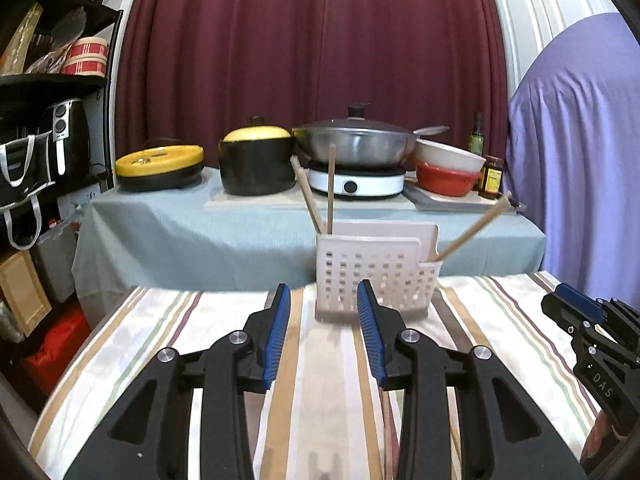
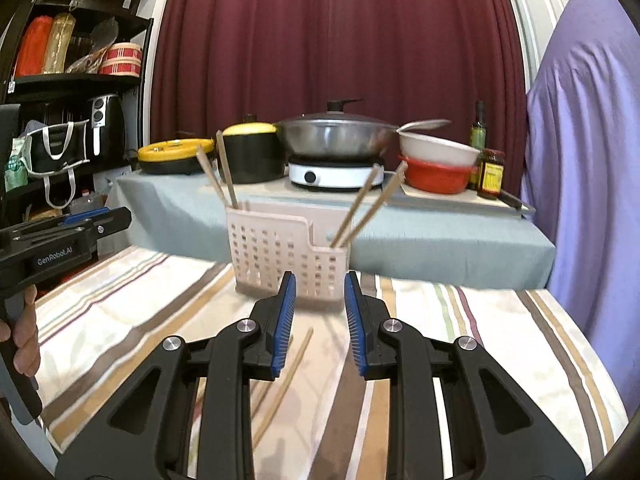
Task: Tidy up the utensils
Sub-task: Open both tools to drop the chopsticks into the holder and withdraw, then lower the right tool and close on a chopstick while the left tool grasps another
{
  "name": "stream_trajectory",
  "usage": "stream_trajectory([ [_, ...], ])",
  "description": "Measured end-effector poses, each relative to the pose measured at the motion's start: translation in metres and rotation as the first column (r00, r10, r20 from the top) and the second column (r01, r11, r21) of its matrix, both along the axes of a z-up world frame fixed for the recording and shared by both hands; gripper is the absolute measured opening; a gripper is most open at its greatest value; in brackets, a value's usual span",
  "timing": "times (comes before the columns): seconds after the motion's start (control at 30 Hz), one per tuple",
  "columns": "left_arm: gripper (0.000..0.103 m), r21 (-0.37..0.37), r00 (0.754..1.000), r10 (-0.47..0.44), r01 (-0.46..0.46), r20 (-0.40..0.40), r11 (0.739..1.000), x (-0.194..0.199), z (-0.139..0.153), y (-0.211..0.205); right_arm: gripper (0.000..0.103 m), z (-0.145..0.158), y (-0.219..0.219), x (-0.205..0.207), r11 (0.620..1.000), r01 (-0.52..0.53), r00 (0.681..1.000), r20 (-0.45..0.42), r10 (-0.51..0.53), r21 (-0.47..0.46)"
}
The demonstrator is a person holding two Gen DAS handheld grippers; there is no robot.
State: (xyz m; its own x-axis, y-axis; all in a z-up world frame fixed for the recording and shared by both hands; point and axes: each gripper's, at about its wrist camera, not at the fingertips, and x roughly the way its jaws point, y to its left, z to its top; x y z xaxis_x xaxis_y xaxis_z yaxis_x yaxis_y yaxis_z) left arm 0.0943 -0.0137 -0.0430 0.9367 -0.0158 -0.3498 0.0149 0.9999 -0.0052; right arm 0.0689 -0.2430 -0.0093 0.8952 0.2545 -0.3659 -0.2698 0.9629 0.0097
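Note:
A pale pink perforated utensil basket (image 1: 368,276) (image 2: 272,248) stands on the striped tablecloth (image 2: 460,340). Two wooden chopsticks (image 2: 222,172) stick up from its tall left compartment, and two more (image 2: 368,200) lean right out of the low right compartment. A loose pair of chopsticks (image 2: 288,376) lies on the cloth under my right gripper (image 2: 320,278), which is open with nothing between its pads, just short of the basket. My left gripper (image 1: 323,285) (image 2: 60,236) is also open with nothing between its pads, facing the basket from close by. The right gripper (image 1: 580,312) shows at the right edge of the left wrist view.
Behind stands a second table under a grey-blue cloth (image 1: 180,232), carrying black-and-yellow pots (image 1: 256,160), a wok on a white cooker (image 1: 356,148), stacked bowls (image 1: 444,168) and bottles. Black shelving (image 1: 48,120) is at the left, a purple-draped shape (image 1: 580,160) at the right.

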Motion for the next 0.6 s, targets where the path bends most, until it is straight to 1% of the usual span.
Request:
stream_trajectory([
  [0.27, 0.037, 0.020, 0.999, 0.013, -0.013, -0.032, 1.000, -0.031, -0.020, -0.002, 0.025, -0.023, -0.002, -0.032, 1.000, 0.002, 0.999, -0.043, -0.002, -0.007],
  [0.43, 0.040, 0.022, 0.998, 0.022, -0.020, -0.051, 1.000, -0.045, -0.030, 0.000, 0.025, -0.037, 0.000, -0.050, 1.000, -0.011, 0.998, -0.064, 0.010, -0.019],
  [0.6, 0.043, 0.027, 0.996, 0.028, -0.026, -0.081, 0.999, -0.059, -0.047, 0.004, 0.025, -0.052, 0.002, -0.065, 1.000, -0.020, 0.996, -0.089, 0.019, -0.016],
])
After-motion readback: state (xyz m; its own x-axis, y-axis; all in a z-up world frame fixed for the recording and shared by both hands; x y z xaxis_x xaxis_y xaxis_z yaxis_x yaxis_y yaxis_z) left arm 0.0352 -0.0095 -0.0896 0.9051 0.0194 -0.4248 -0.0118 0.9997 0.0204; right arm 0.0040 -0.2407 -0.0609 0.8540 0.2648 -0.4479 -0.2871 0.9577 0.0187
